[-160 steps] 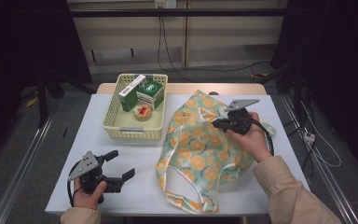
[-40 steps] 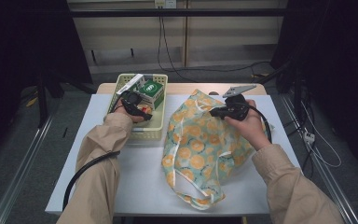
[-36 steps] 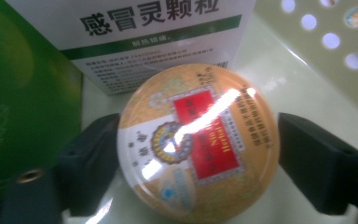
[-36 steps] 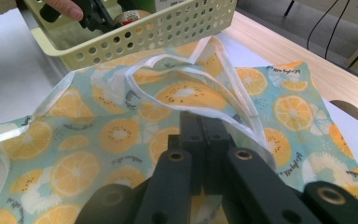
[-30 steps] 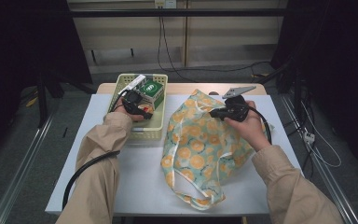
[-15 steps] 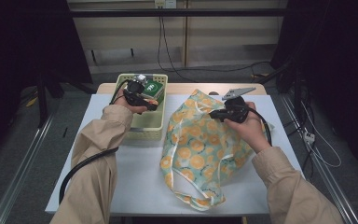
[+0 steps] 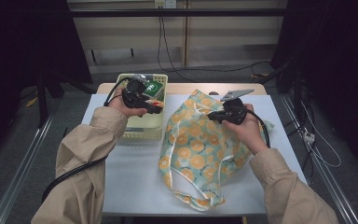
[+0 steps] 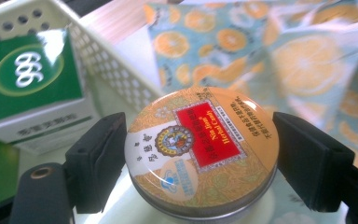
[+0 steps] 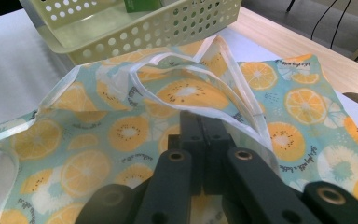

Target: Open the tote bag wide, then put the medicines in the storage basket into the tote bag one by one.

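Note:
My left gripper (image 7: 153,106) hangs over the pale yellow perforated basket (image 7: 142,133), shut on a round metal candy tin (image 8: 200,154) with an orange lid and red label. The black pads (image 8: 98,161) press on the tin's two sides. A green and white box (image 8: 28,79) stands in the basket behind it. To the right lies a light blue fabric bag (image 7: 200,149) printed with orange slices. My right gripper (image 7: 213,115) is shut on the bag's fabric at its white-trimmed mouth (image 9: 186,70) and holds that edge up off the table.
The white table top (image 7: 130,177) has bare room in front of the basket and left of the bag. A wooden table edge (image 7: 186,87) runs along the back. Cables trail on the floor behind and to the right.
My left gripper has risen out of the basket with the tin between its jaws and shifted slightly toward the bag. The right gripper and the bag have stayed put.

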`<state>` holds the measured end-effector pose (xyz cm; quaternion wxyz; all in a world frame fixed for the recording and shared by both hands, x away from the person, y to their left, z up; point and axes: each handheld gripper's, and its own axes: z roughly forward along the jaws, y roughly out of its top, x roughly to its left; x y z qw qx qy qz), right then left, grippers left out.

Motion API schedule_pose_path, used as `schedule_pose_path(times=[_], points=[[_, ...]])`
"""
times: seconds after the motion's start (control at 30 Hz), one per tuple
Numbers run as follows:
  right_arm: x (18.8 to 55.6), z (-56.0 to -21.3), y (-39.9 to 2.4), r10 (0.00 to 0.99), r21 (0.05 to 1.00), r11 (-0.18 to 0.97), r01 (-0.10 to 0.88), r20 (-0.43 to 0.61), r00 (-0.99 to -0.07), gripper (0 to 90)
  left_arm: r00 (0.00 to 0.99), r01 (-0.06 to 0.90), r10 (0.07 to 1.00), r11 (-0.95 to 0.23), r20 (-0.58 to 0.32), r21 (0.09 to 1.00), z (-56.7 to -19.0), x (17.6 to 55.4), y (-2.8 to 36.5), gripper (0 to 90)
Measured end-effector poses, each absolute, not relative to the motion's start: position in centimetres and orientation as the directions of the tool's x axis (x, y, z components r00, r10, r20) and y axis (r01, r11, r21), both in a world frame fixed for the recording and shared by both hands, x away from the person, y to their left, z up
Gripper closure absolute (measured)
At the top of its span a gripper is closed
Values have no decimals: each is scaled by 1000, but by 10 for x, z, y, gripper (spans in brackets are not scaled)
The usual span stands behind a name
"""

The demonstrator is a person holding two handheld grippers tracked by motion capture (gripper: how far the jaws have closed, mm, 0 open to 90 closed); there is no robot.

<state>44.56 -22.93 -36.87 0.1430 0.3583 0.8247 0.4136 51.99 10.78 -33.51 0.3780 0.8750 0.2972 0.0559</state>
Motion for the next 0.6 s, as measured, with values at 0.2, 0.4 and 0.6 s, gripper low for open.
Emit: schedule_pose_path(times=[0.2,0.4,0.6], points=[[446,-371,-228,709,785,397,476,68,-702,900,850,440,505,-528,-147,727,-332,506,96,204],[446,-372,-231,714,785,385,484,79,-696,900,882,398,443,-514,-162,760,-327,486,83,204],[446,-373,-229,712,784,390,484,77,-698,900,913,350,379,-536,-151,768,-325,464,67,204]])
